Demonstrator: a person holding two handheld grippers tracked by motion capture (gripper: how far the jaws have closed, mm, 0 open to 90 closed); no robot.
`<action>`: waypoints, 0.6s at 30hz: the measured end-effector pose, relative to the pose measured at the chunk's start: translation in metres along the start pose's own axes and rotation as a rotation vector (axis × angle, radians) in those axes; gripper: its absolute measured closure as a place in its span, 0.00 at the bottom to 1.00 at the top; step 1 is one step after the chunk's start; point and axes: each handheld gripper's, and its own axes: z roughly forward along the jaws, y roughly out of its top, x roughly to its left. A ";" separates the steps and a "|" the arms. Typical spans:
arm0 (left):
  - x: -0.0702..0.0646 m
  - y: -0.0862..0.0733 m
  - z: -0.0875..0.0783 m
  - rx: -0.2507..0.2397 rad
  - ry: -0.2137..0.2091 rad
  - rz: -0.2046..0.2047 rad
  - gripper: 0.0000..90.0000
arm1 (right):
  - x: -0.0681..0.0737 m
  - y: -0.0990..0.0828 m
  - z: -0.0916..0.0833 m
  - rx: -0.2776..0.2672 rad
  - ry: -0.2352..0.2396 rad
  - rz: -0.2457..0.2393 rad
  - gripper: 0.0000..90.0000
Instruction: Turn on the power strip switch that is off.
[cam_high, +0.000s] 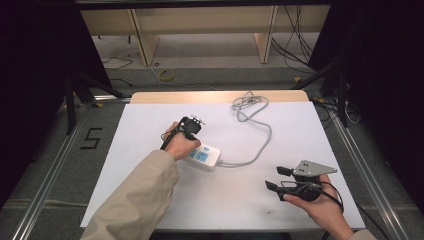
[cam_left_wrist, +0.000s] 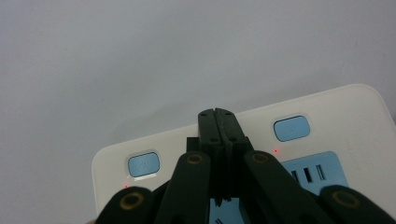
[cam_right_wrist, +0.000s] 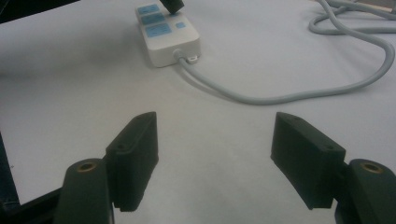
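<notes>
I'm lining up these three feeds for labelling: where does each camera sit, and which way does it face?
High view: above the table, looking forward and down; forearms, both grippers.
Left gripper view: on the left gripper, jaws shut over the power strip.
Right gripper view: on the right gripper, jaws open, facing the strip.
All three share the strip.

1. One white power strip near mid-table; one grey cable running from its right end to a coil at the far edge.
2. Two blue switch buttons counted on the strip in the left gripper view; three blue panels in the right gripper view.
3. Two hand-held grippers: left gripper at the strip, right gripper near right.
4. One white table sheet.
</notes>
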 end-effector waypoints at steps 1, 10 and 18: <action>0.000 0.000 0.000 0.000 0.001 -0.001 1.00 | 0.000 0.000 0.000 -0.002 0.000 0.001 0.36; -0.002 -0.001 0.000 -0.001 0.007 0.009 1.00 | 0.001 0.000 0.000 -0.003 0.001 -0.001 0.36; -0.001 -0.001 0.000 0.000 0.006 0.013 1.00 | 0.000 0.000 0.000 -0.001 0.000 -0.002 0.36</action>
